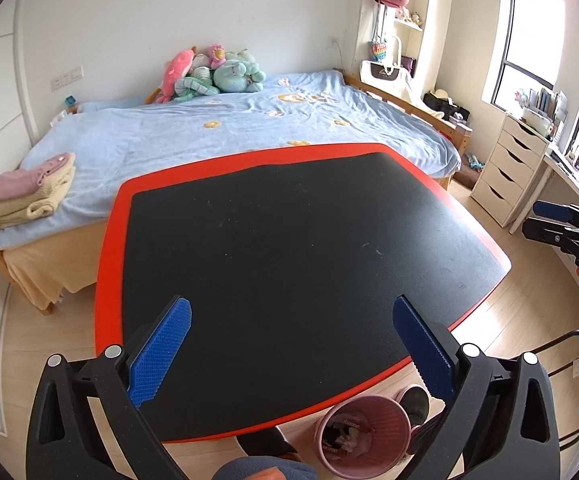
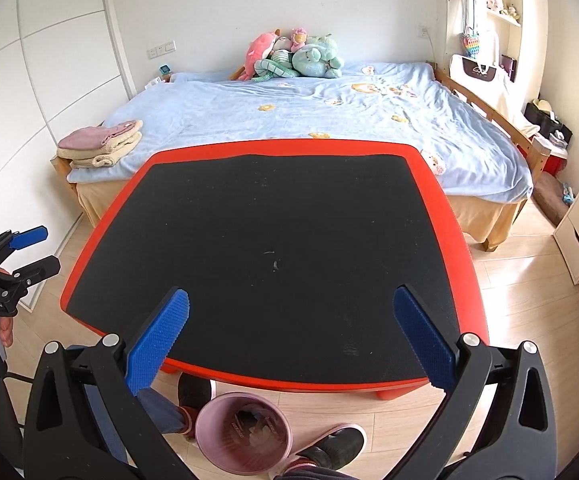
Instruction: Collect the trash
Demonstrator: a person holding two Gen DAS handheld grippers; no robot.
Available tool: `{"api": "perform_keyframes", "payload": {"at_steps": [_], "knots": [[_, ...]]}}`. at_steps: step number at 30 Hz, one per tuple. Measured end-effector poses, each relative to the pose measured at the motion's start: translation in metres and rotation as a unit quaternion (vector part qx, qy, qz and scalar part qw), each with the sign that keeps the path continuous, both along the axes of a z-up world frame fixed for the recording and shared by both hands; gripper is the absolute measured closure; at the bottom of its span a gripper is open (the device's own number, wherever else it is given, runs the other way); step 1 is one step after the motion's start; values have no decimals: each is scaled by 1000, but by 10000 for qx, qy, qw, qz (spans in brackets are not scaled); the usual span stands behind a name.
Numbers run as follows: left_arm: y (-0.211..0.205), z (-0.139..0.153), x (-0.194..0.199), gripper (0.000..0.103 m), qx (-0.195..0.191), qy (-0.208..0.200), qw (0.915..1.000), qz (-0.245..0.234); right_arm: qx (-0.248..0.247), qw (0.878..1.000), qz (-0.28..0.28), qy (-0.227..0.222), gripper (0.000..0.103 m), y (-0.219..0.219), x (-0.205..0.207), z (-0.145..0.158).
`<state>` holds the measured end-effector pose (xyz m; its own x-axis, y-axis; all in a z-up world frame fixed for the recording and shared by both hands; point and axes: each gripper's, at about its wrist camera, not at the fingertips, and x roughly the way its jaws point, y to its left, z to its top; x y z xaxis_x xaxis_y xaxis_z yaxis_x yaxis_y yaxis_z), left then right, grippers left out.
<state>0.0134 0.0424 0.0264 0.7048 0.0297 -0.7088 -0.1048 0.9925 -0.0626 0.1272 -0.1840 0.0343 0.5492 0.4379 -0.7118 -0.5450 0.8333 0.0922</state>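
A pink ribbed trash bin (image 1: 363,434) (image 2: 245,432) stands on the floor at the near edge of the red table (image 1: 107,264) (image 2: 463,264), with wrappers and crumpled paper inside. The table's black mat (image 1: 289,264) (image 2: 273,256) carries only a few tiny specks. My left gripper (image 1: 291,340) hovers open over the near part of the mat, nothing between its blue pads. My right gripper (image 2: 291,332) is open too, above the table's near edge. Each gripper shows in the other's view: the right gripper (image 1: 545,220) and the left gripper (image 2: 39,248), both held by a hand.
A bed (image 1: 209,136) (image 2: 309,120) with a blue cover lies behind the table, with plush toys (image 1: 213,74) and folded towels (image 1: 25,192) on it. White drawers (image 1: 509,168) stand right. The person's slippered feet (image 2: 329,448) flank the bin on the wooden floor.
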Motion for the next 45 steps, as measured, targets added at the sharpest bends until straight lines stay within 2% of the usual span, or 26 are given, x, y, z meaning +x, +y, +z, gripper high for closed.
{"api": "perform_keyframes", "payload": {"at_steps": [4,12,45], "knots": [[2,-3,4,6,-136,72,9999,-15,-24,10000,14,-10,3,3,6,-1],[1,-3,6,6,29,90,9999,120,-52,10000,33,-1,3,7,9,-3],[5,-5,10,6,31,205,9994,260,-98,9999,65,29,3,10,9,-10]]}}
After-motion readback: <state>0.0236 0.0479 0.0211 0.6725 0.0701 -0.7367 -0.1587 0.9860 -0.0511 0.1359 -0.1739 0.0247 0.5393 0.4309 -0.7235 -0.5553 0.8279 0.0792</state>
